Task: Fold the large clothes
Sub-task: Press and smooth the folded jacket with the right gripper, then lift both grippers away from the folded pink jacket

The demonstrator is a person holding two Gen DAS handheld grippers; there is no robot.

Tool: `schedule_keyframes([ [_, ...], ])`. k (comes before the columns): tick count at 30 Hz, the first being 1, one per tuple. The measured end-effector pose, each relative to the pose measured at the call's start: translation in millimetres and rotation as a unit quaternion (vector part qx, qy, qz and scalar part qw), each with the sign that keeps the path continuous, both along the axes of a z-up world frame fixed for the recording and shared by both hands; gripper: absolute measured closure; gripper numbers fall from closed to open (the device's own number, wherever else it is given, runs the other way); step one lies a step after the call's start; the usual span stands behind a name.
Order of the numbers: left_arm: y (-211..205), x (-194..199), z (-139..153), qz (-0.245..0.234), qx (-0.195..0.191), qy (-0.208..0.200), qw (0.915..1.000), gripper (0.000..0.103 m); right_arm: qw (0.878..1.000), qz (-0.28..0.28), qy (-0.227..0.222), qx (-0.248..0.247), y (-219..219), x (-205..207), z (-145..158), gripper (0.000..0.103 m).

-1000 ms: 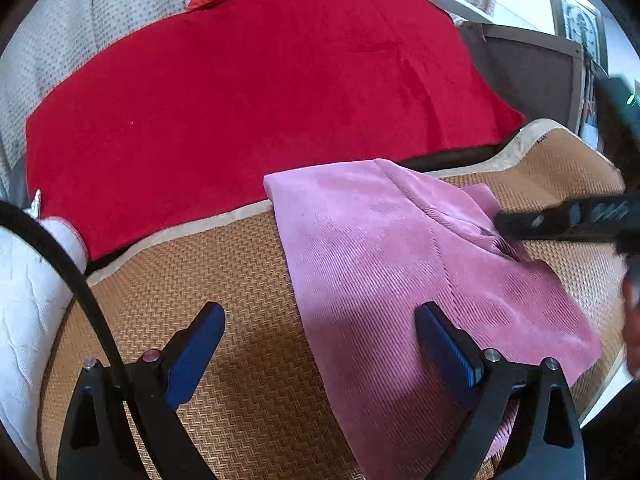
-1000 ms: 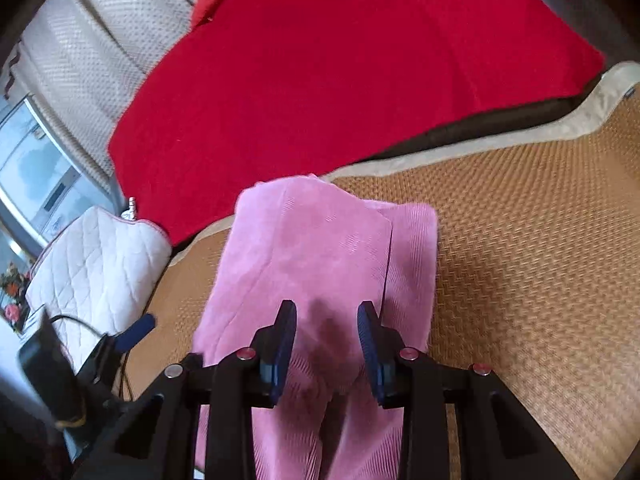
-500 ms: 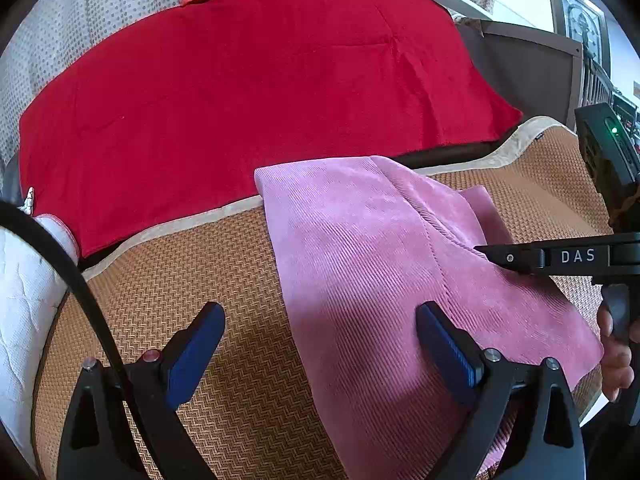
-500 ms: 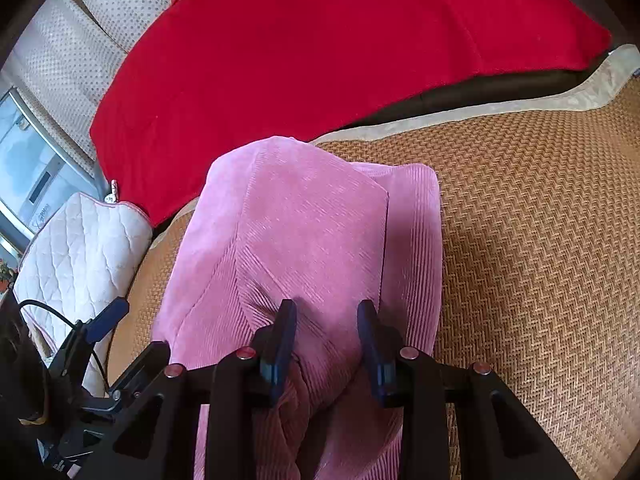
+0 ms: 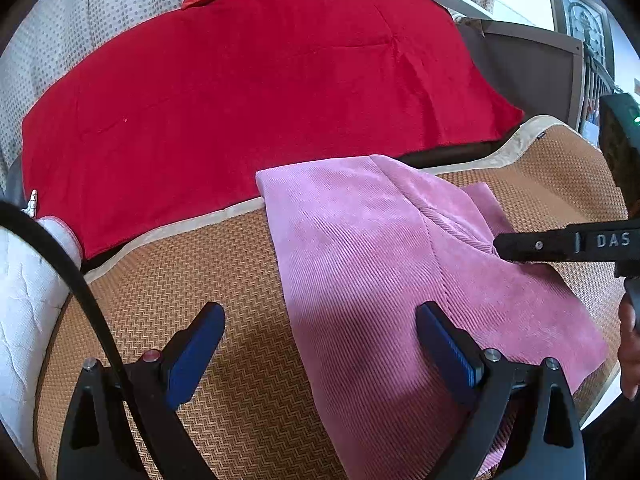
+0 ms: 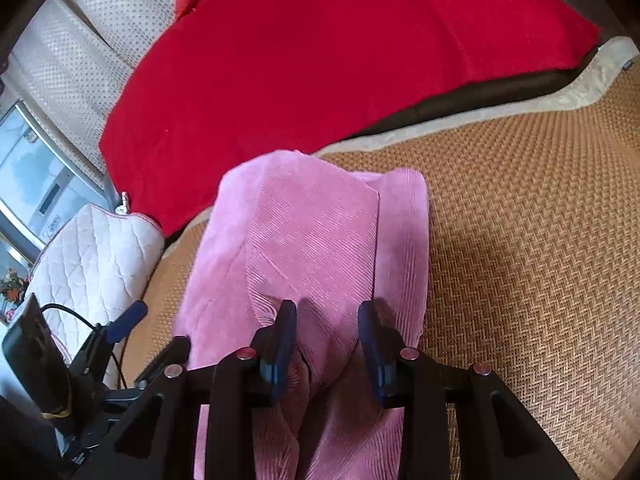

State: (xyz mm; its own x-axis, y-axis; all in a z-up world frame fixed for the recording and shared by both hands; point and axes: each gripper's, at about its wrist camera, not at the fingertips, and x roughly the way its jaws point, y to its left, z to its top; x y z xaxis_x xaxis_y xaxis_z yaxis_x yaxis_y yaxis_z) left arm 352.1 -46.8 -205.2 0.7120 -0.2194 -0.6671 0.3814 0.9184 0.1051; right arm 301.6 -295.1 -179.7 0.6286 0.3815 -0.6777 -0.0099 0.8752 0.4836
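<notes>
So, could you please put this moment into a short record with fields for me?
garment: pink corduroy garment, partly folded, lying on woven mat
left gripper: open, empty, above garment's edge
right gripper: part-open, fingers astride a raised fold, grip uncertain
behind: red blanket
at left: white quilted cushion

left claw point(image 5: 320, 344) gapes wide; right claw point(image 6: 327, 336) partly parted.
</notes>
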Motion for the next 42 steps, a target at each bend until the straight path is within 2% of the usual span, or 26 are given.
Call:
schedule_keyframes([
  [5, 0, 1, -1, -0.001, 0.0, 0.001, 1.0, 0.006, 1.0, 0.007, 0.022, -0.011, 6, 5, -10, 0.068],
  [8, -1, 0, -1, -0.002, 0.001, -0.001, 1.0, 0.006, 1.0, 0.005, 0.028, 0.0, 2, 6, -12, 0.067],
  [16, -2, -2, 2, 0.006, 0.006, -0.008, 0.9999, 0.006, 0.999, 0.01, -0.005, -0.052, 5, -15, 10, 0.066],
  [18, -2, -3, 6, 0.011, 0.011, -0.015, 0.9998, 0.006, 0.998, 0.014, -0.018, -0.063, 6, -21, 17, 0.053],
  [19, -2, -4, 8, 0.015, 0.013, -0.021, 0.9996, 0.006, 0.997, 0.017, -0.028, -0.065, 6, -26, 21, 0.04],
  [21, 1, -7, 15, 0.026, 0.014, -0.037, 0.9989, 0.006, 0.995, 0.023, -0.054, -0.08, 9, -38, 29, 0.04],
  [24, 18, -6, 25, 0.05, -0.01, -0.049, 0.9975, 0.006, 0.992, 0.038, -0.073, -0.09, 16, -52, 36, 0.043],
  [25, 22, -4, 26, 0.053, -0.017, -0.045, 0.9974, 0.006, 0.992, 0.045, -0.075, -0.092, 19, -56, 35, 0.046],
  [26, 26, -1, 24, 0.055, -0.018, -0.038, 0.9976, 0.006, 0.991, 0.058, -0.071, -0.099, 23, -58, 33, 0.055],
  [28, 25, 6, 12, 0.056, 0.001, -0.011, 0.9984, 0.006, 0.989, 0.08, -0.055, -0.114, 34, -56, 24, 0.063],
  [29, 20, 11, 0, 0.044, 0.016, 0.014, 0.9988, 0.006, 0.987, 0.092, -0.039, -0.124, 41, -55, 15, 0.063],
  [30, 16, 11, -6, 0.04, 0.025, 0.021, 0.9987, 0.006, 0.986, 0.103, -0.023, -0.13, 47, -54, 7, 0.063],
  [32, 11, 7, -6, 0.037, 0.042, 0.003, 0.9984, 0.006, 0.985, 0.104, -0.009, -0.135, 52, -53, -4, 0.063],
  [34, 12, 4, -1, 0.038, 0.044, -0.008, 0.9983, 0.006, 0.987, 0.098, -0.012, -0.128, 49, -54, 1, 0.063],
  [38, 16, -4, 7, 0.058, 0.023, -0.005, 0.998, 0.006, 0.988, 0.074, -0.043, -0.125, 36, -68, 22, 0.061],
  [39, 16, -10, 12, 0.061, 0.022, -0.013, 0.9978, 0.006, 0.988, 0.07, -0.053, -0.129, 34, -71, 27, 0.058],
  [40, 16, -15, 17, 0.064, 0.023, -0.024, 0.9974, 0.006, 0.987, 0.062, -0.065, -0.132, 32, -79, 33, 0.049],
  [42, 14, -27, 29, 0.072, 0.03, -0.044, 0.996, 0.006, 0.987, 0.049, -0.078, -0.135, 31, -91, 41, 0.045],
])
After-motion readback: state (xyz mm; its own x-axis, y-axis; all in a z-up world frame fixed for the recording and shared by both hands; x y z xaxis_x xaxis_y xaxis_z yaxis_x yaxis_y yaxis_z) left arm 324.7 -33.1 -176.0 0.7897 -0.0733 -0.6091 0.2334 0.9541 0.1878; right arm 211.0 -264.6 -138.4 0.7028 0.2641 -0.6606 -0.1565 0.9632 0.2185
